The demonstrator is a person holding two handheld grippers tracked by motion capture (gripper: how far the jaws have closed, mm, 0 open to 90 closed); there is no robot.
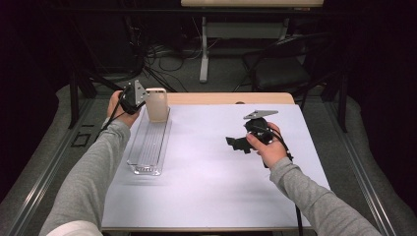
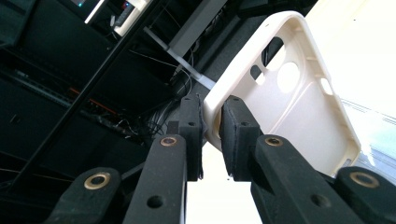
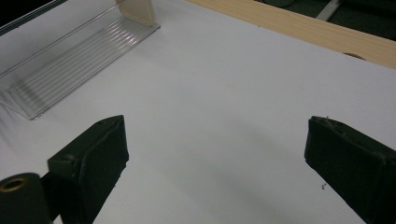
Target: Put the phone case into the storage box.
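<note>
A cream phone case [image 1: 157, 104] stands upright at the far end of a clear plastic tray [image 1: 146, 147]. My left gripper [image 1: 143, 101] is shut on the case's left edge. In the left gripper view the two pads [image 2: 237, 135] pinch the rim of the case [image 2: 299, 107], whose hollow inner side with its camera cut-outs faces the camera. My right gripper [image 1: 238, 143] hovers low over the white table top at centre right, jaws pointing left. It stands wide open [image 3: 219, 158] with nothing but bare table between its fingers. The tray [image 3: 70, 65] and the foot of the case [image 3: 138, 11] lie beyond it.
The white sheet [image 1: 206, 187] covers most of the table, and a wooden strip [image 1: 231, 98] runs along its far edge. Behind the table are a chair [image 1: 282, 69], a desk leg and cables on the floor. Dark curtains close both sides.
</note>
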